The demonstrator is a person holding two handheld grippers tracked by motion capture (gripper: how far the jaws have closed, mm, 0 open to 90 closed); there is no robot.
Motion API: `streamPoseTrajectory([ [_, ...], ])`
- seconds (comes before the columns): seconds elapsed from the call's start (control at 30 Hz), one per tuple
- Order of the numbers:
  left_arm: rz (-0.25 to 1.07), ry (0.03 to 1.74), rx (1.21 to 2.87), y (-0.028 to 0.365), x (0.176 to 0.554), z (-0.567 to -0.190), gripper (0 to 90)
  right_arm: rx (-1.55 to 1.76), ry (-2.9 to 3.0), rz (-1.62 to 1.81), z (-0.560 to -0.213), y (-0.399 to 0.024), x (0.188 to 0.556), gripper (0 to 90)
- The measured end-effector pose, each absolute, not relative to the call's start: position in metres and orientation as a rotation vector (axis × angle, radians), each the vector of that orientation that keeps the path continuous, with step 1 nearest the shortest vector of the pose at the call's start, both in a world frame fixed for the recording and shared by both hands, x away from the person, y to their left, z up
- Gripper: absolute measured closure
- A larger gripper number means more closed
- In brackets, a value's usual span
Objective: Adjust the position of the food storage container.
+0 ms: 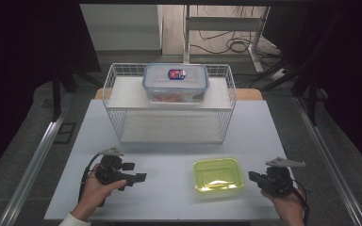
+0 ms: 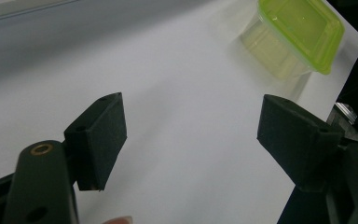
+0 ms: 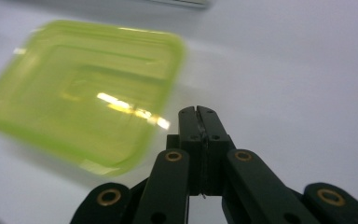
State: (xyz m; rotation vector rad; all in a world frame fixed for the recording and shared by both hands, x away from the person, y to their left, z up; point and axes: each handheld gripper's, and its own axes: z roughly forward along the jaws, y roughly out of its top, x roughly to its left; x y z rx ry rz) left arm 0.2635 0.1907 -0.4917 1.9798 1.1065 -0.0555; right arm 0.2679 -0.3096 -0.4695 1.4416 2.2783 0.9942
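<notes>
While the green-lidded box (image 1: 218,175) sat on the table (image 1: 169,150) in front of the wire rack (image 1: 169,101), the right gripper (image 1: 253,176), clenched empty beside it, risked shoving it; left gripper (image 1: 139,177) stood released, well apart.

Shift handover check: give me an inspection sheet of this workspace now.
Surface: white tabletop, bare apart from the items below.
Job's things: green-lidded clear plastic container near the front, untouched; clear lidded storage box on the white wire rack, upper shelf.
Clutter: nothing seen.
Grippers: left gripper open, holding nothing; right gripper shut, empty, beside the green container.
Cables: black cable at the left gripper; loose cables on the floor behind.
Surroundings: dark curtains, metal frame legs.
</notes>
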Motion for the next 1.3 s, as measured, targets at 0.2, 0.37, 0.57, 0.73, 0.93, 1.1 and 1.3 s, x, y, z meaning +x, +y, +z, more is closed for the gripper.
streamPoseTrajectory([
  [0.2,-0.046,1.114,1.968,0.194,0.264,-0.492,23.1,1.433,2.336,0.894,-0.483,-0.294,0.283,88.8],
  [0.37,-0.05,1.118,1.966,0.195,0.265,-0.492,23.1,1.415,2.344,0.872,-0.484,-0.287,0.281,88.8],
  [0.57,-0.047,1.115,1.973,0.194,0.265,-0.493,23.1,1.384,2.378,0.906,-0.484,-0.274,0.279,88.8],
  [0.73,-0.043,1.12,1.967,0.195,0.265,-0.493,23.1,1.35,2.412,0.909,-0.487,-0.258,0.277,88.8],
  [0.93,-0.046,1.12,1.969,0.195,0.265,-0.493,23.0,1.319,2.448,0.943,-0.484,-0.242,0.274,88.8],
  [1.1,-0.045,1.117,1.971,0.194,0.265,-0.493,23.1,1.295,2.502,0.998,-0.485,-0.226,0.272,88.8],
  [1.3,-0.044,1.117,1.972,0.194,0.264,-0.493,23.1,1.257,2.544,1.01,-0.49,-0.205,0.274,88.8],
])
